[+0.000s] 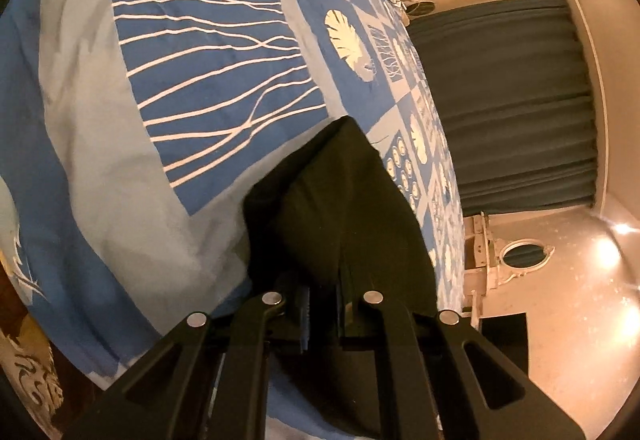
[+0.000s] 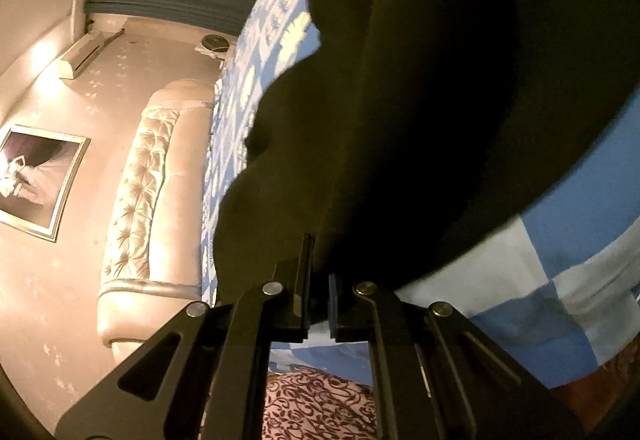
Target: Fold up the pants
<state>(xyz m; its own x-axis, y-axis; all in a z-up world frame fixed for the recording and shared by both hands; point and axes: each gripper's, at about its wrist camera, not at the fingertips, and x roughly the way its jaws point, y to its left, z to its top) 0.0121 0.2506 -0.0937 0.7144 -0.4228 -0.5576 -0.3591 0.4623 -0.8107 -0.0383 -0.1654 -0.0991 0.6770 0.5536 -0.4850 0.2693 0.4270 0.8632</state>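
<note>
Dark, almost black cloth is what both tongs hold: the pants (image 1: 340, 208) hang in a slack fold above the blue-and-white patterned bedspread (image 1: 120, 160), lifted rather than lying flat. On the left, the left tongs (image 1: 322, 304) are clamped on an edge of the fabric, which drapes forward from the jaws toward the bed. On the right, the right tongs (image 2: 319, 300) are pinched on another part of the same garment, a sliver of gap showing low between the pads while cloth is gripped higher up; the pants (image 2: 420, 120) fill most of that view. The step in hand looks like carrying a fold over. Doing it well probably means keeping both grips level and the span taut, lowering edge onto edge before letting go.
</note>
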